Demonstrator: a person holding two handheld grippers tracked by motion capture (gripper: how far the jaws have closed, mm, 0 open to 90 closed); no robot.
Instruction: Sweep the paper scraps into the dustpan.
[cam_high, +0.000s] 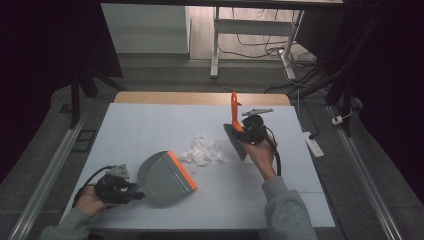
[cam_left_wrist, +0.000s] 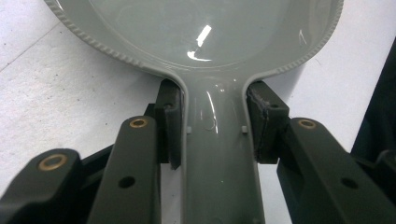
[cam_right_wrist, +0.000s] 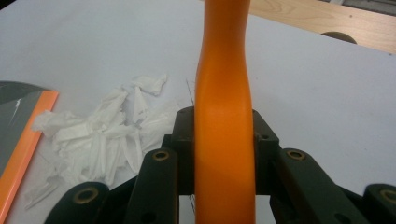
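The grey dustpan (cam_high: 162, 175) lies on the white table (cam_high: 150, 125), its orange lip (cam_high: 182, 170) turned toward the heap of torn white paper scraps (cam_high: 202, 151). Its pan is empty in the high view; the left gripper view shows only a glossy bare inside with a glint of light. The paper heap lies just beyond the orange lip, close to it but not on the pan.

The left gripper (cam_left_wrist: 215, 128) is clamped on the dustpan's narrow handle (cam_left_wrist: 219, 154), one black pad pressed against each side of the neck where the handle meets the pan. In the high view this gripper (cam_high: 135, 192) sits at the near end of the dustpan, on the side away from the paper.

The right gripper (cam_right_wrist: 224, 149) is clamped on the orange handle of a hand brush (cam_high: 234, 120), the handle standing up beyond the far side of the paper heap from the dustpan. The brush's dark bristles (cam_high: 236, 142) hang at the far edge of the scraps.
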